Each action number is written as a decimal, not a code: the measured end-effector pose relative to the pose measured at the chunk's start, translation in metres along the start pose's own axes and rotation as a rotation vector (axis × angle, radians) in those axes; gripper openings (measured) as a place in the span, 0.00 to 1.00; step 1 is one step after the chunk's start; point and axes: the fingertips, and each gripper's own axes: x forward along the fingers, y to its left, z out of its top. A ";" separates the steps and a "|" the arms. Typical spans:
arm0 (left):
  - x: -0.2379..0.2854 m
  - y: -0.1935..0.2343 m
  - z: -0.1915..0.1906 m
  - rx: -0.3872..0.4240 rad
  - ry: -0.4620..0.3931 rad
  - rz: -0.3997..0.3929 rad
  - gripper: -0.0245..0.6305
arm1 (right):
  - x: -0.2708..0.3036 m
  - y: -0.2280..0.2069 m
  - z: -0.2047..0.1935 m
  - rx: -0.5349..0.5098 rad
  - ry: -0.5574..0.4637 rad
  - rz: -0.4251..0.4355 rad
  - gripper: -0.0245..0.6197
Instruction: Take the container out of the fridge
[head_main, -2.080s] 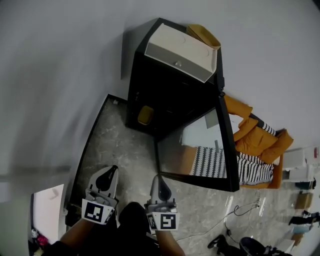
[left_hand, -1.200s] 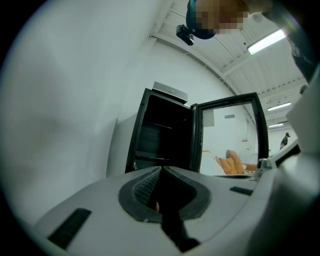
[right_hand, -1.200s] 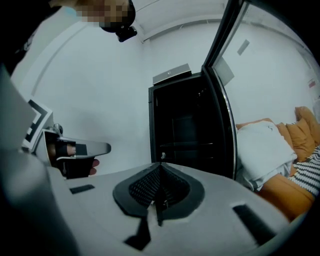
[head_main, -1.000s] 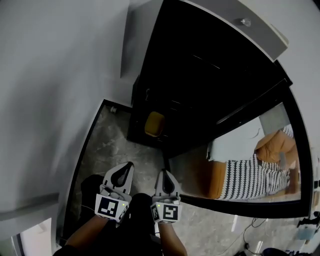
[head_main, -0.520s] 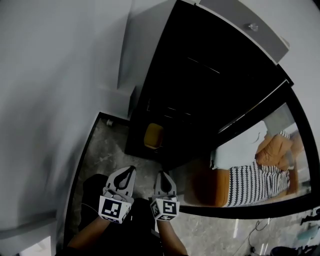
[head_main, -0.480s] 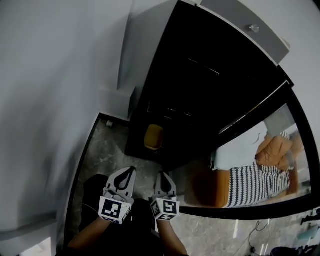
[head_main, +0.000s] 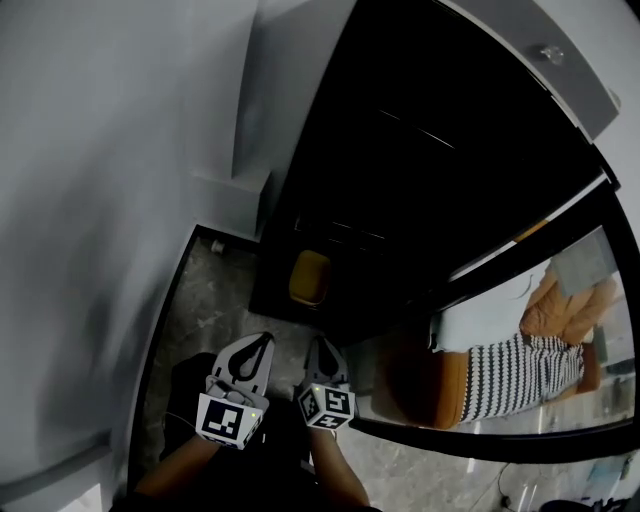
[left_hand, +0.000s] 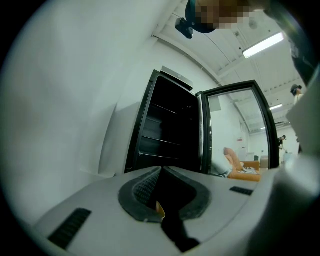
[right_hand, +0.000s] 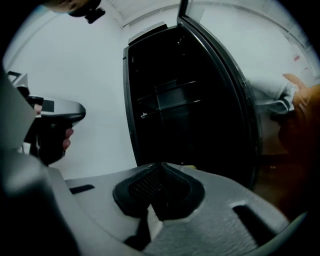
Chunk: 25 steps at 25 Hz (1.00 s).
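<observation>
A yellow container (head_main: 308, 278) sits low inside the open black fridge (head_main: 420, 170), near its left wall. Both grippers hang side by side in front of the fridge, short of its opening and apart from the container. My left gripper (head_main: 263, 339) is shut with nothing between its jaws, which meet at their tips (left_hand: 161, 168). My right gripper (head_main: 320, 344) is shut and empty too, pointing at the dark shelves (right_hand: 175, 102). The left gripper (right_hand: 55, 114), in a hand, shows at the left of the right gripper view.
The fridge's glass door (head_main: 530, 340) stands swung open to the right and reflects an orange sofa with a striped cloth. A white wall (head_main: 100, 200) runs along the left. The marbled floor (head_main: 215, 290) lies below the fridge.
The view has drawn closer to the fridge, which now fills more of the frame. Both grippers stay shut and low; the right one's marker cube has turned slightly.
</observation>
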 end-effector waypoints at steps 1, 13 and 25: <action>0.002 0.001 0.000 0.000 0.001 0.003 0.05 | 0.004 -0.004 -0.004 0.034 -0.005 0.004 0.04; 0.009 0.014 0.001 0.018 -0.017 0.029 0.05 | 0.064 -0.048 -0.070 0.562 -0.002 -0.002 0.26; 0.016 0.020 -0.012 0.008 0.008 0.018 0.05 | 0.116 -0.079 -0.121 1.082 -0.113 0.068 0.40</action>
